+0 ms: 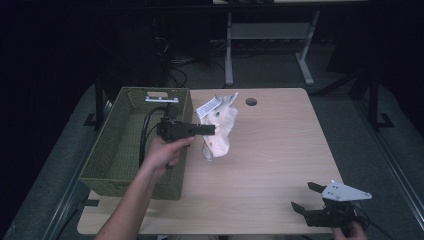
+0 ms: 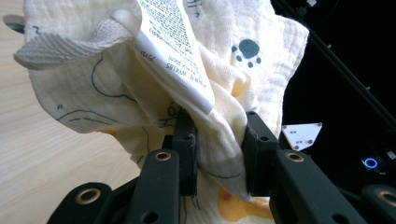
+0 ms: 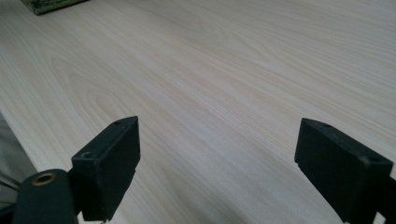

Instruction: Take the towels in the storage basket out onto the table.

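Note:
A cream muslin cloth (image 1: 220,131) with printed paw marks and a white care label (image 1: 208,106) hangs bunched just above the wooden table (image 1: 280,150), right of the basket. My left gripper (image 1: 212,130) is shut on a fold of this cloth (image 2: 219,135), both pads pressing the fabric, with the label (image 2: 173,51) draped above. My right gripper (image 1: 304,196) stands open near the table's front right corner, with bare tabletop (image 3: 224,93) between its jaws.
A green woven basket (image 1: 115,150) stands on the table's left side, its inside looking bare apart from the left gripper's cable. A round cable hole (image 1: 251,102) sits near the far edge. Desk legs and cables stand on the floor behind.

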A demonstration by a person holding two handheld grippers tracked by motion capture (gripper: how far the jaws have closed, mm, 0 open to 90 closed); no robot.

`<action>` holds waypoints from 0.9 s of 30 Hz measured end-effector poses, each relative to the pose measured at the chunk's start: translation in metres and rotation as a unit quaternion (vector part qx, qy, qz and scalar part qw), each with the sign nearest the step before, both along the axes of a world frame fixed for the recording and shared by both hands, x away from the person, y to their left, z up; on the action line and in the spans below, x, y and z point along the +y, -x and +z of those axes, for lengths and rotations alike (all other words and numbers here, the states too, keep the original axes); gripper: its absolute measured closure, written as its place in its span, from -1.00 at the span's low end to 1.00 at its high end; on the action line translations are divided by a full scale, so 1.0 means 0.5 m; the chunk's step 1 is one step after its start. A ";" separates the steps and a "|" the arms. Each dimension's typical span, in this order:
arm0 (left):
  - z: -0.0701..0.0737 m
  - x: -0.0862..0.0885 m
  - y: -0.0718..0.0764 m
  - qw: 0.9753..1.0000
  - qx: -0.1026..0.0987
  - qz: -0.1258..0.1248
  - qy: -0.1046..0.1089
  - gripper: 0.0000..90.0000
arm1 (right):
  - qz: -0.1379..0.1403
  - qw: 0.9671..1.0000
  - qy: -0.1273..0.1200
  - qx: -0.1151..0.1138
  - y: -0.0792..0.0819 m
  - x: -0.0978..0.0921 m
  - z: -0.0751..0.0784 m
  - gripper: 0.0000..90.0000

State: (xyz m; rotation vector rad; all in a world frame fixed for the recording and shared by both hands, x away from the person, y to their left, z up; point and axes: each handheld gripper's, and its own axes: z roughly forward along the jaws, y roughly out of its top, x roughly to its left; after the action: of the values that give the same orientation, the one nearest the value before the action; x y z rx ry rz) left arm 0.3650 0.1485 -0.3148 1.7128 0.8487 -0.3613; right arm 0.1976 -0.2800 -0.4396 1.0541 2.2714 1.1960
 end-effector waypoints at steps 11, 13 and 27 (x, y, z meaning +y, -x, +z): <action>-0.037 -0.067 -0.021 1.000 0.015 -0.013 -0.017 0.57 | -0.001 1.000 -0.006 0.000 0.000 -0.003 0.001 -0.69; -0.043 -0.078 -0.022 1.000 0.018 -0.013 -0.018 0.57 | -0.001 1.000 -0.005 -0.001 0.000 -0.003 0.001 -0.69; -0.081 -0.148 -0.035 0.999 0.019 -0.019 -0.043 0.55 | 0.004 1.000 0.005 0.001 -0.001 0.002 0.002 -0.69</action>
State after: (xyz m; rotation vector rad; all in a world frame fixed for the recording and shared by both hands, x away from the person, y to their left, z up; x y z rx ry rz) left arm 0.3826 0.0743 -0.3552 1.8087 0.8708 -0.3898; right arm 0.1983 -0.2788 -0.4386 1.0441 2.2818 1.1868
